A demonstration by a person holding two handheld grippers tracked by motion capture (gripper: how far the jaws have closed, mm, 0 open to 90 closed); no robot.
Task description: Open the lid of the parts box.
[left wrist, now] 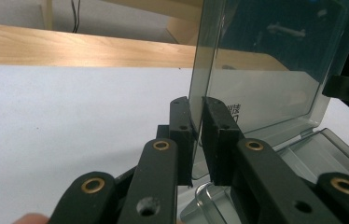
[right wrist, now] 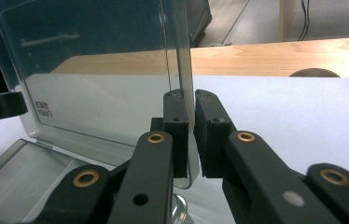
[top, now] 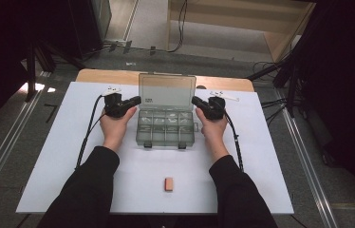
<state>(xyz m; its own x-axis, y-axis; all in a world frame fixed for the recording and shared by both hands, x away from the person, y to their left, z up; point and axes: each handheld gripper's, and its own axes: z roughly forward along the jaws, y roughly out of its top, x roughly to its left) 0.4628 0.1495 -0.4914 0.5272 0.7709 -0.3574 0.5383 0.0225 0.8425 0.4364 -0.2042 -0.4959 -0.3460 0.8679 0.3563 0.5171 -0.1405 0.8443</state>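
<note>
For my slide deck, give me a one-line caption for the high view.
Left gripper and right gripper clamp the upright clear lid of a compartmented plastic box.

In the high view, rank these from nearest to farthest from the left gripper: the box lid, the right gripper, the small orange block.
1. Box lid: left gripper clamps its left edge.
2. Right gripper: at the lid's opposite edge.
3. Orange block: near the table's front edge.

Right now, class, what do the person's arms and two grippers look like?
Both arms wear black long sleeves. The left gripper and right gripper are black, each trailing a black cable and topped with a pale plate. Close up, their flat jaws hang on linkage arms with brass-coloured pivot rings.
</note>
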